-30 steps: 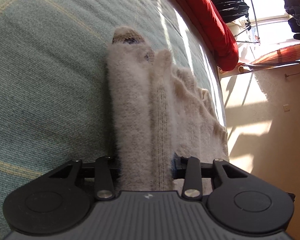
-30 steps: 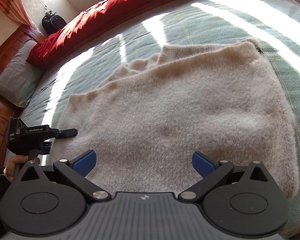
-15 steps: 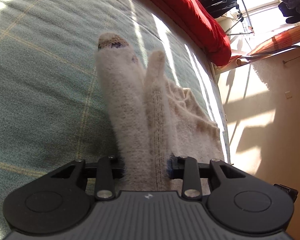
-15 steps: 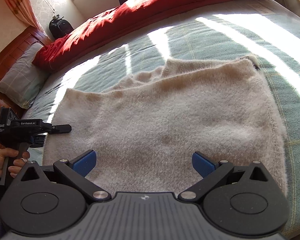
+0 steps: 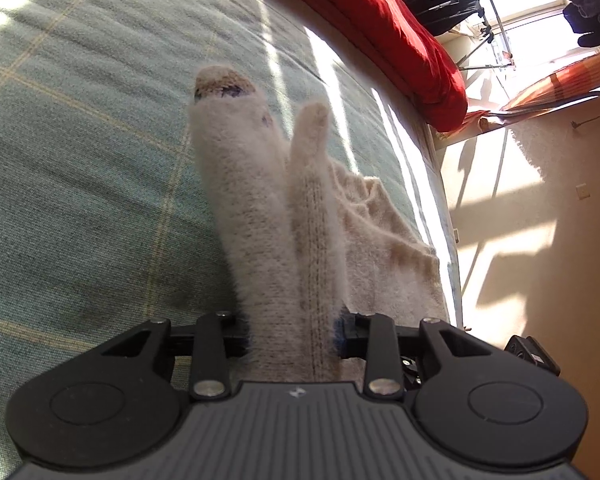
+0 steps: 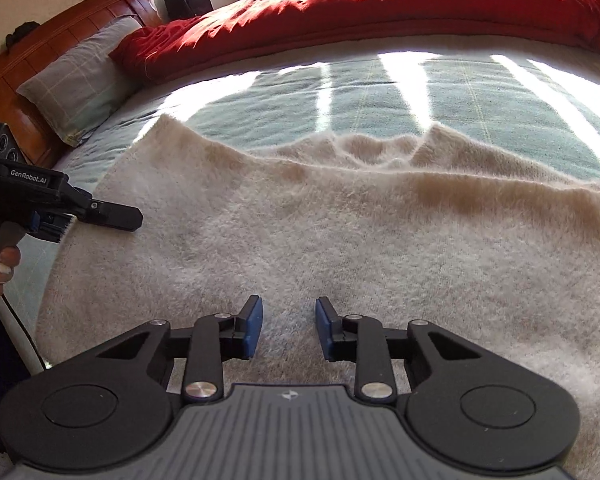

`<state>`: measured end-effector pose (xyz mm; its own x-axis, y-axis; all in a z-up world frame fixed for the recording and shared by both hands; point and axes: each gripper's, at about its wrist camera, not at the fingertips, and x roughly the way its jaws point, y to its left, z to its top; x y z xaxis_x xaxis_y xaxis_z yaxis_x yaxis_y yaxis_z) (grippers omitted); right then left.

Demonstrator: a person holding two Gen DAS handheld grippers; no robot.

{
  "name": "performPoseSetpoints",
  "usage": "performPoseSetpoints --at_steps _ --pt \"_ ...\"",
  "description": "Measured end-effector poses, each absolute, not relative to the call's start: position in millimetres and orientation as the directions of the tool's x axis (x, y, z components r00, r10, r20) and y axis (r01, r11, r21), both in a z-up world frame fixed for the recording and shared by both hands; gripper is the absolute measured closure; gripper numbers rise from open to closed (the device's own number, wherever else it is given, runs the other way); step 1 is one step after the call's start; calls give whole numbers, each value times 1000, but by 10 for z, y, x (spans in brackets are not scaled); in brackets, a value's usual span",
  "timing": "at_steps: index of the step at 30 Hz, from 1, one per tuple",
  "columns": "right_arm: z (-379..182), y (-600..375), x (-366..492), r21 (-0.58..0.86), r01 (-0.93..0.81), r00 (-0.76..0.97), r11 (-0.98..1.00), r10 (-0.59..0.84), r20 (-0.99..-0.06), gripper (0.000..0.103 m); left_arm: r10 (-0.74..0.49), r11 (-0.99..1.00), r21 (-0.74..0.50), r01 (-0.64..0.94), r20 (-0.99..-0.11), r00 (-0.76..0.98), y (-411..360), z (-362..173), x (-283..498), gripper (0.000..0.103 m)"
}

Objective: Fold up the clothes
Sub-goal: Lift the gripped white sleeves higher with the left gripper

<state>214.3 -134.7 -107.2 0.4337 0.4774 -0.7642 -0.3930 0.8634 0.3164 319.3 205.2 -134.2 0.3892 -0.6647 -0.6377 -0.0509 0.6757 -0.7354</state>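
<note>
While spread flat on the green plaid bedspread (image 6: 380, 88):
Fuzzy cream knit sweater (image 6: 340, 240): edge bunched between clamped left gripper (image 5: 294, 332) jaws.
Right gripper (image 6: 288, 330): jaws partly parted, empty, just above fabric.

Only readable text I can see: "GenRobot.AI" in white on the black body of the left gripper (image 6: 112, 216), right wrist view. A small light logo mark sits on the grey housing of each wrist unit, not legible as text.

Sweater (image 6: 340, 248) flat on bed (image 6: 380, 96), quilt (image 6: 380, 12) behind, pillow (image 6: 80, 76) left.
</note>
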Motion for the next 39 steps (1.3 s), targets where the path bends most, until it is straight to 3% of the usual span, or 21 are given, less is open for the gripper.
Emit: performPoseSetpoints --at_steps 10,15,16,25,30,32,39 --pt "-846 -1399 2378 346 -327 510 880 472 -719 72 -664 678 -734 -43 -636 393 2025 -1271 3202 70" --pt "-1070 -1297 2793 330 -252 504 910 415 -757 72 -670 667 -743 -46 -627 397 2020 -1263 3178 70" --pt "-1119 -1275 2850 324 -242 504 914 404 -763 76 -672 666 -744 -45 -625 398 2017 -1259 3174 70" --pt "-1180 -1264 3120 342 -208 523 917 399 -753 78 -672 672 -740 -36 -629 391 1958 -1202 3194 70" --pt "-1064 -1352 3139 409 -187 513 893 444 -735 74 -669 678 -734 -33 -636 385 1933 -1174 3206 70" --pt "-976 -1381 3038 439 -199 509 876 475 -718 66 -668 680 -732 -36 -638 383 1929 -1175 3213 70" --pt "-984 -1410 2564 492 -210 448 845 530 -720 64 -659 691 -722 -31 -647 383 1893 -1133 3211 70"
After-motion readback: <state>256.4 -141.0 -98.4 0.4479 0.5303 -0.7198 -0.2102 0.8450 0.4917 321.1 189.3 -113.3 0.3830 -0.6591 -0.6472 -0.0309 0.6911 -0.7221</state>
